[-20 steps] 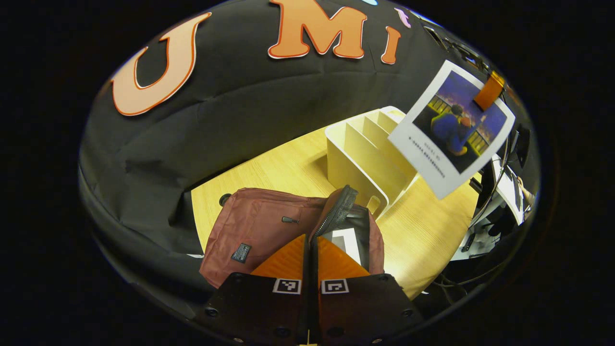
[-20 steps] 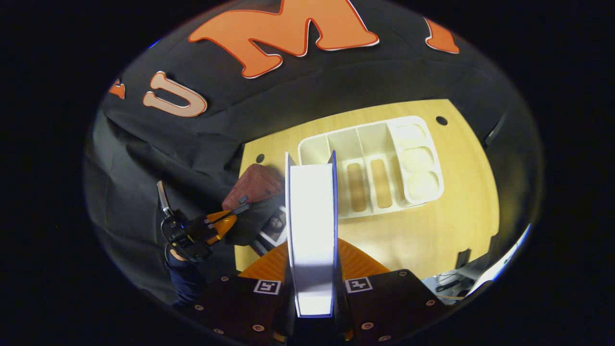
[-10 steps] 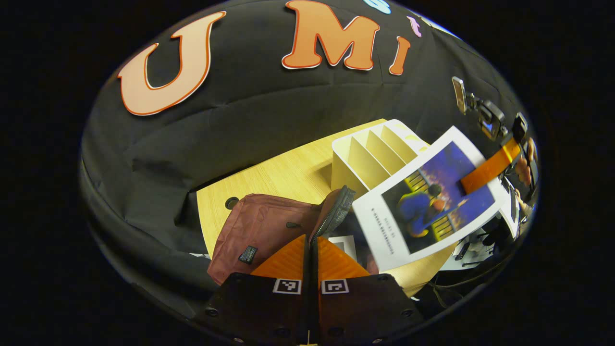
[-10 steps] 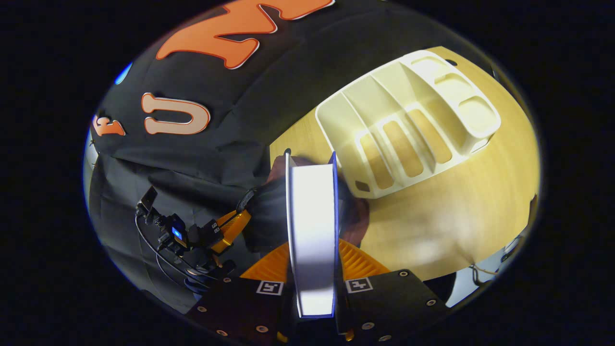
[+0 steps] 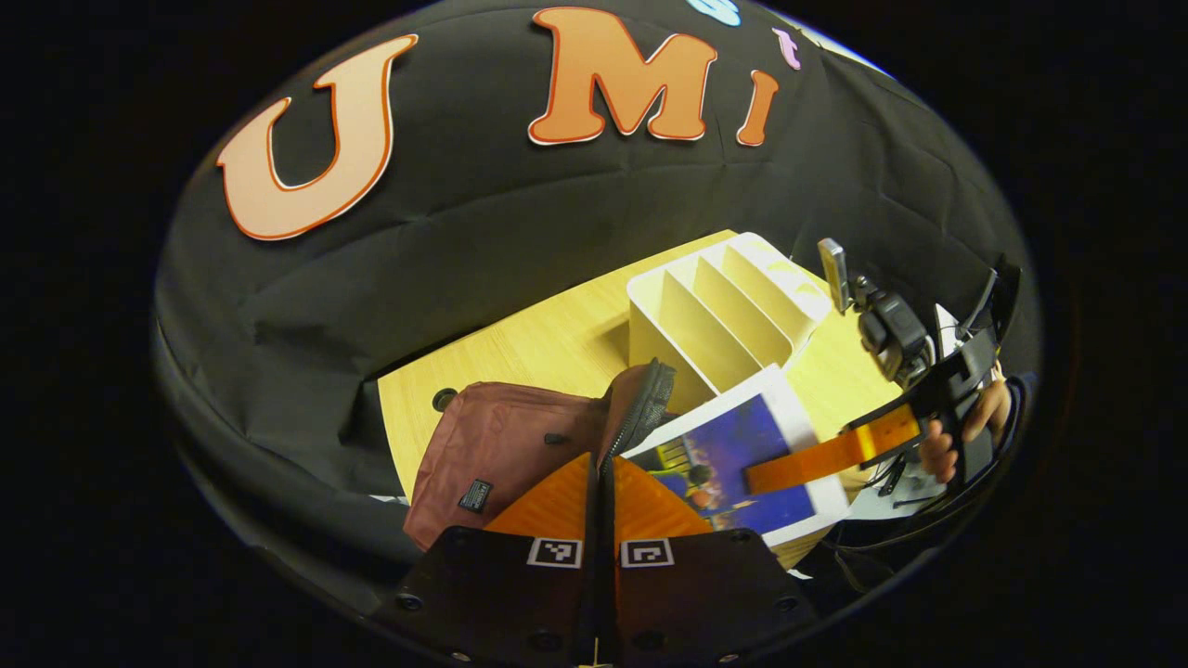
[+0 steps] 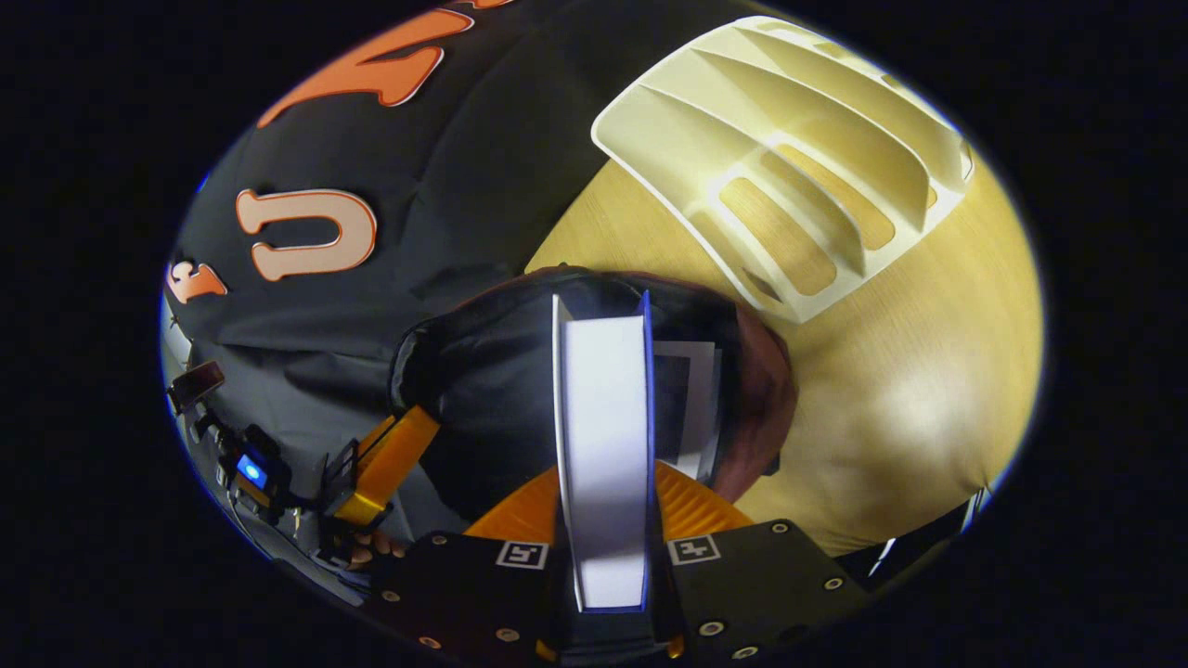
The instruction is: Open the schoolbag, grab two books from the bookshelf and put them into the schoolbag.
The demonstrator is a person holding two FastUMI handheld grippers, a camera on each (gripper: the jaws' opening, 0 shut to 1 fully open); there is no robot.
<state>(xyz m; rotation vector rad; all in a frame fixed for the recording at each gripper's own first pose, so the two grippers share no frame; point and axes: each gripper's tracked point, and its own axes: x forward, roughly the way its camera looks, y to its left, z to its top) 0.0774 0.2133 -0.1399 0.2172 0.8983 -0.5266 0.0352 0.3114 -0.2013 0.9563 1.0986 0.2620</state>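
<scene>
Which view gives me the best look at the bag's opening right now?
The right gripper view: it looks down into the schoolbag, showing the dark interior around the held book. The left gripper view shows the schoolbag from the side, with the mouth mostly behind the book.

A pale, light-wood bench (image 5: 548, 343) with a smooth grained top serves as the landmark. Behind it, right along its far edge, hangs the booth's wall of black cloth (image 5: 520, 213), creased and folded, draping down past the bench's left side. A small round dark hole (image 5: 445, 400) sits in the bench top near its left corner, close to the cloth. In the right gripper view, the same bench (image 6: 910, 371) catches a soft bright patch of light on its near part, and the black cloth (image 6: 371, 306) rises beyond its far edge. To the right of the bench, past its edge, lie blurred pale shapes and dark cables, too indistinct to name.
</scene>
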